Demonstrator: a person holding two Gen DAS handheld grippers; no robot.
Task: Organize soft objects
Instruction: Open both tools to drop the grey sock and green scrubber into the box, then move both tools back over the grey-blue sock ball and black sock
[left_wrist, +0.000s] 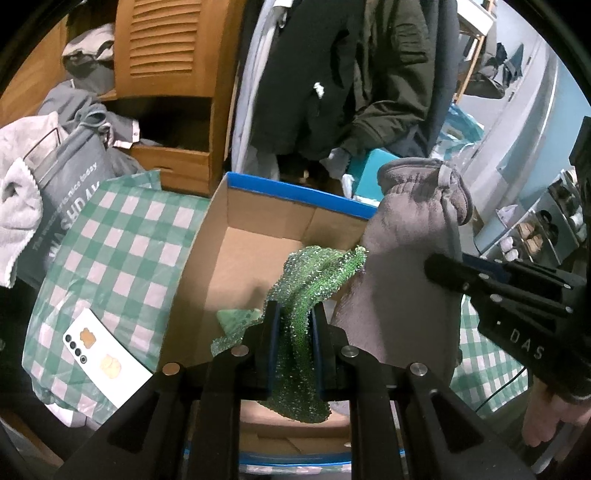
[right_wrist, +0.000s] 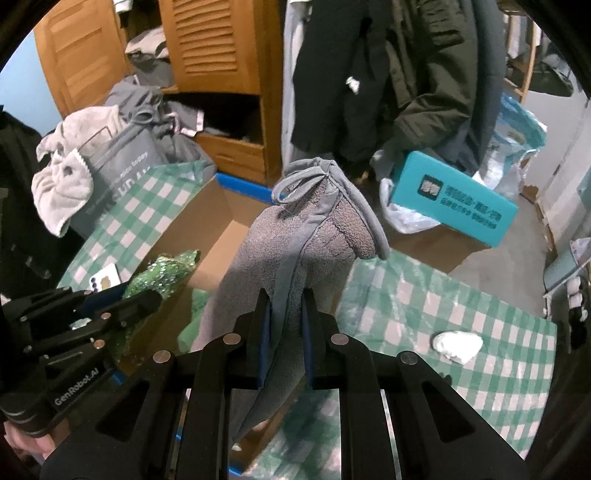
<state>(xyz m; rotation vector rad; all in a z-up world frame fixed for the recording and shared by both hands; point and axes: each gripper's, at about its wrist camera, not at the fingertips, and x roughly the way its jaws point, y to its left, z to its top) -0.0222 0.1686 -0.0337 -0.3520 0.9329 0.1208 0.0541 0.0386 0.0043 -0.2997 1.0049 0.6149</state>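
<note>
Our left gripper (left_wrist: 294, 314) clamps the sparkly green cloth (left_wrist: 314, 280), hanging over the open cardboard box (left_wrist: 236, 254); at three o'clock our right gripper (right_wrist: 286, 302) pinches the grey fleece pouch (right_wrist: 291, 251) beside the box's right wall.

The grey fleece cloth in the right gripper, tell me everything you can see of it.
The grey fleece cloth looks nubby and soft, with smooth grey edging and a hanging loop at its top. It stands bunched upright, clamped between the right gripper jaws, over the open cardboard box, beside the green sparkly cloth.
</note>
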